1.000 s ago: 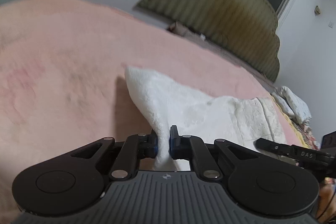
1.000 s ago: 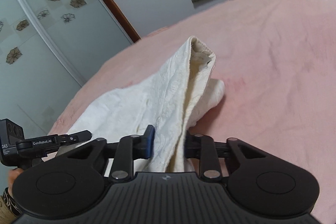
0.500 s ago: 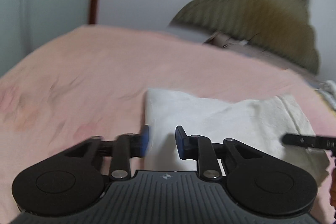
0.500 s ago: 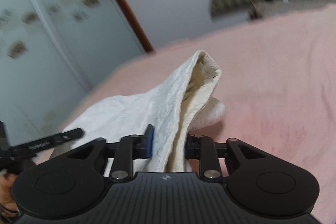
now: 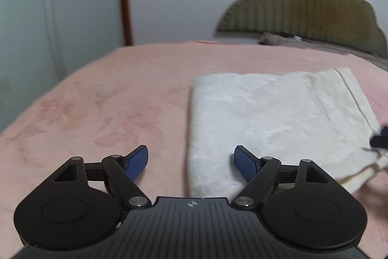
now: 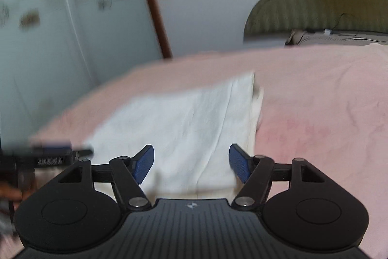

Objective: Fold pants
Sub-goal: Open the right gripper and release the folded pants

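The white pants lie folded flat in a rectangle on the pink bed cover. My left gripper is open and empty, just above the fold's near left corner. In the right wrist view the pants lie flat too, with the waistband edge at the right. My right gripper is open and empty, above the near right edge of the pants. The other gripper's tip shows blurred at the left and, in the left wrist view, at the far right.
An olive padded headboard stands at the far end of the bed. A frosted sliding door with flower prints and a brown frame is at the left. The pink cover stretches wide to the right of the pants.
Both grippers have opened and let go of the pants. The cloth has dropped flat onto the bed, and both grippers have drawn back and up.
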`<state>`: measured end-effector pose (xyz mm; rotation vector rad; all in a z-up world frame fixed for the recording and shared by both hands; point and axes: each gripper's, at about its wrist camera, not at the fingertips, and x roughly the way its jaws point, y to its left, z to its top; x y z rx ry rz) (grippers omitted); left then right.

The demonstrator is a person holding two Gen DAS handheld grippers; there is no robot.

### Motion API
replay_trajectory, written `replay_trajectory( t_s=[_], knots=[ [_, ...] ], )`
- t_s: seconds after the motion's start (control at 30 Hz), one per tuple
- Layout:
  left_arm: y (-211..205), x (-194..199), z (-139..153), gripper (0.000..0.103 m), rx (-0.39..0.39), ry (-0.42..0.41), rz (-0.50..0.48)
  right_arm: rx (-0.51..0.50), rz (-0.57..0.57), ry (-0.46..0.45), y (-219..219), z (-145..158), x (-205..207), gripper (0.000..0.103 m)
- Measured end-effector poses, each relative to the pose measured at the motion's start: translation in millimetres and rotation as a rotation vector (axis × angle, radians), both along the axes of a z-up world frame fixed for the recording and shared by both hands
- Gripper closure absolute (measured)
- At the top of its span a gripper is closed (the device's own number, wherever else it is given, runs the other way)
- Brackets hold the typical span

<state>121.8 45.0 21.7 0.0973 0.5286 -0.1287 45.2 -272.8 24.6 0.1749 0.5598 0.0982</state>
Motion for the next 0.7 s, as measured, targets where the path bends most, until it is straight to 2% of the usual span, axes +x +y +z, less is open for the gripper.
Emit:
replay_trajectory(
  t_s=[0.07, 0.13, 0.2, 0.23, 0.27, 0.37, 0.47, 0.5, 0.57, 0.6, 0.7],
  knots=[
    [5, -11, 10, 0.026, -0.039, -0.005, 0.012, -0.025, -0.087, 0.029, 2, 1, -4, 0.033],
    [6, -29, 18, 0.02, -0.053, -0.033, -0.008, 0.03, -0.114, 0.026, 5, 8, -19, 0.033],
    [2, -47, 22, 0.01, -0.049, -0.032, -0.037, 0.048, -0.086, -0.001, 11, 13, -32, 0.023],
    [0, -57, 22, 0.006, -0.05, -0.037, -0.055, 0.033, -0.07, -0.006, 20, 15, -38, 0.015],
    [-1, -64, 21, 0.005, -0.046, -0.04, -0.066, 0.008, -0.052, -0.006, 29, 18, -44, 0.011],
    [-10, -77, 11, 0.005, -0.008, -0.014, -0.09, -0.12, 0.03, -0.011, 63, 21, -56, 0.011],
    [-12, -77, -3, 0.005, 0.021, 0.019, -0.087, -0.248, 0.061, -0.023, 92, 21, -68, 0.01],
    [-10, -74, -9, 0.005, 0.027, 0.034, -0.066, -0.241, 0.07, -0.024, 97, 21, -69, 0.009],
    [-7, -67, -17, 0.005, 0.027, 0.073, -0.025, -0.159, 0.091, -0.008, 97, 20, -64, 0.002],
    [-5, -65, -18, 0.005, 0.024, 0.09, -0.017, -0.123, 0.083, 0.013, 95, 16, -60, 0.002],
    [-1, -60, -22, 0.0, 0.01, 0.127, -0.005, -0.134, 0.001, 0.1, 99, 5, -50, 0.002]
  ],
)
